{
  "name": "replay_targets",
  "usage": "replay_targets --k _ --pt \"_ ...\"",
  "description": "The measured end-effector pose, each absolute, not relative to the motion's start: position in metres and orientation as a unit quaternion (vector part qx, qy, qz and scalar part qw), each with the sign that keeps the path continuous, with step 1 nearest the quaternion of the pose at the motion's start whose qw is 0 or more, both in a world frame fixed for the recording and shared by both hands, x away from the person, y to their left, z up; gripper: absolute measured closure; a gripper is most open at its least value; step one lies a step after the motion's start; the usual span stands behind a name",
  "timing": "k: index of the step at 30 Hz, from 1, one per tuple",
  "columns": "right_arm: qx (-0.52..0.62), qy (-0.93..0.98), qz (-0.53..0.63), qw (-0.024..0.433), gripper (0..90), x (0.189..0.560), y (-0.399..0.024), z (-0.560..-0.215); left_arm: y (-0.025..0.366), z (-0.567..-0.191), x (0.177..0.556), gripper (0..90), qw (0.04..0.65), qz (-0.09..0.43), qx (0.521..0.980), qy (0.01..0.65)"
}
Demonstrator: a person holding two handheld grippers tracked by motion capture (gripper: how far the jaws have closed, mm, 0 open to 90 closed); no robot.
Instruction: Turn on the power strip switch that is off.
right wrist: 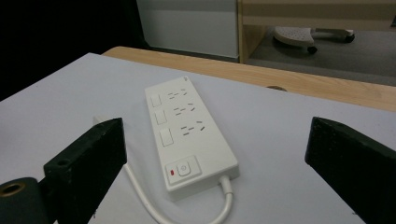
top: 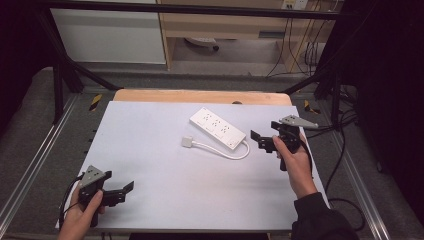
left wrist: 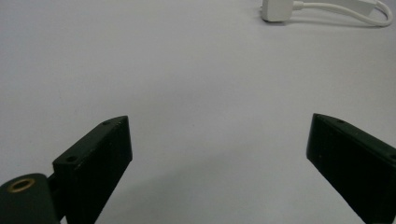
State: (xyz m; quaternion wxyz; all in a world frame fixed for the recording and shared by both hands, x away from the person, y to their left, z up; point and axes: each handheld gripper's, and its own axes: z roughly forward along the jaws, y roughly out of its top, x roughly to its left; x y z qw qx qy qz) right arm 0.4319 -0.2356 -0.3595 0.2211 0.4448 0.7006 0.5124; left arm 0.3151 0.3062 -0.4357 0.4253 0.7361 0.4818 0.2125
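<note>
Here right gripper [top: 262, 138] faces power strip [top: 218, 128], jaws spread.

The high view looks forward and down over the whole counter [top: 165, 190] from the person's side. Each gripper view sits low between its own jaws, and both share the white power strip's cable [left wrist: 345, 10] with the high view.

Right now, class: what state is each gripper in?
Left gripper: jaws open, holding nothing.
Right gripper: jaws open, holding nothing, facing the power strip.
</note>
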Motion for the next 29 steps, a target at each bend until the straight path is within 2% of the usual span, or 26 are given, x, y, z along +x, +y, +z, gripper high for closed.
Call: replay_targets --k 16,29 --pt "0.443 0.695 0.507 0.251 4.9 0.382 -0.271 -0.409 0.307 -0.436 0.315 6.8 0.425 0.214 0.735 0.483" --pt "0.458 0.727 0.453 0.238 3.2 0.363 -0.275 -0.445 0.307 -0.435 0.314 6.8 0.427 0.215 0.735 0.481"
